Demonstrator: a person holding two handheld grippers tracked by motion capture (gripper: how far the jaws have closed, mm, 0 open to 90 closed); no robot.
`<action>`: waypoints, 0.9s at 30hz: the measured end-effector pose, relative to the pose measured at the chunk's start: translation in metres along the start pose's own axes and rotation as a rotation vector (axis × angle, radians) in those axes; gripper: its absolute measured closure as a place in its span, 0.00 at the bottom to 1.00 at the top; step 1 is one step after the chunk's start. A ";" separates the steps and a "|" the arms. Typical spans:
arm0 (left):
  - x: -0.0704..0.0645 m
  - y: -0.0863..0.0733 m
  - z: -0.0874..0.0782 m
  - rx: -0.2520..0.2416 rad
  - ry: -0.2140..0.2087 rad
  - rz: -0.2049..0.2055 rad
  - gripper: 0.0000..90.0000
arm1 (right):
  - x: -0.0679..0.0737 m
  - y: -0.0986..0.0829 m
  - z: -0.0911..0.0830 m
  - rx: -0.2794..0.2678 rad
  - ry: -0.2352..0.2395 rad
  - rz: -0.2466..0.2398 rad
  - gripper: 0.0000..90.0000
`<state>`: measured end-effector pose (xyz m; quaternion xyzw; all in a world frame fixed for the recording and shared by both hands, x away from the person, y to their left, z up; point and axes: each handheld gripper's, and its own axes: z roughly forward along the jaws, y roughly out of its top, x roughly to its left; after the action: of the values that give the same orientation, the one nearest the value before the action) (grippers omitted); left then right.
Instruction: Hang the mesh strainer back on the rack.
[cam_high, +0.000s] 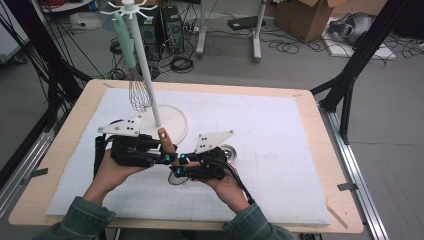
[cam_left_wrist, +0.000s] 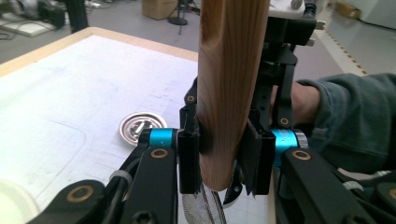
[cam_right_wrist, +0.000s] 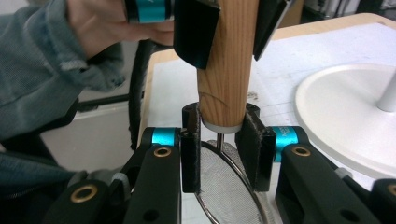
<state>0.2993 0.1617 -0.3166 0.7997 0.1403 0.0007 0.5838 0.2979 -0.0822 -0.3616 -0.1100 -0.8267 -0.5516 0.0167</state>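
Tools both on one thing: a wire-mesh strainer with a round light-wood handle (cam_high: 167, 141), held up above the counter (cam_high: 310, 125) near its front middle, handle tilted up and away toward the white stand.

My left tool (cam_high: 162, 159) is clamped on the wood handle w/ both jaws pressed to its sides; in the left gripper view the handle (cam_left_wrist: 229, 88) stands upright between the pads, mesh just showing below. My right tool (cam_high: 178, 165) is closed around the lower end of the handle, at the white collar where the metal stem starts; in the right gripper view (cam_right_wrist: 223, 140) the jaws sit either side of that end and the mesh bowl (cam_right_wrist: 229, 186) hangs under them. Left tool grips higher on the handle, right tool lower, tips nearly touching.

Just right of my right hand (cam_high: 227, 187), a small shiny round metal lid (cam_high: 228, 151) lies flat on the white mat (cam_high: 280, 165). Far-left of the tools, a white round-based rack stand (cam_high: 176, 120) w/ a pale-green-handled wire whisk (cam_high: 136, 80) hanging from it.
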 end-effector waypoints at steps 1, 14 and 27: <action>0.000 0.000 0.000 -0.003 0.016 0.004 0.78 | 0.000 0.000 0.000 -0.002 -0.009 0.004 0.80; 0.000 -0.002 0.007 -0.004 0.057 -0.011 0.80 | 0.002 0.000 -0.001 -0.032 -0.100 0.031 0.81; 0.009 0.008 -0.008 -0.010 0.069 -0.002 0.80 | -0.007 -0.002 -0.015 -0.026 -0.114 0.054 0.49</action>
<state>0.3079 0.1687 -0.3082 0.7960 0.1613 0.0282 0.5828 0.3029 -0.0979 -0.3583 -0.1636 -0.8159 -0.5544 -0.0171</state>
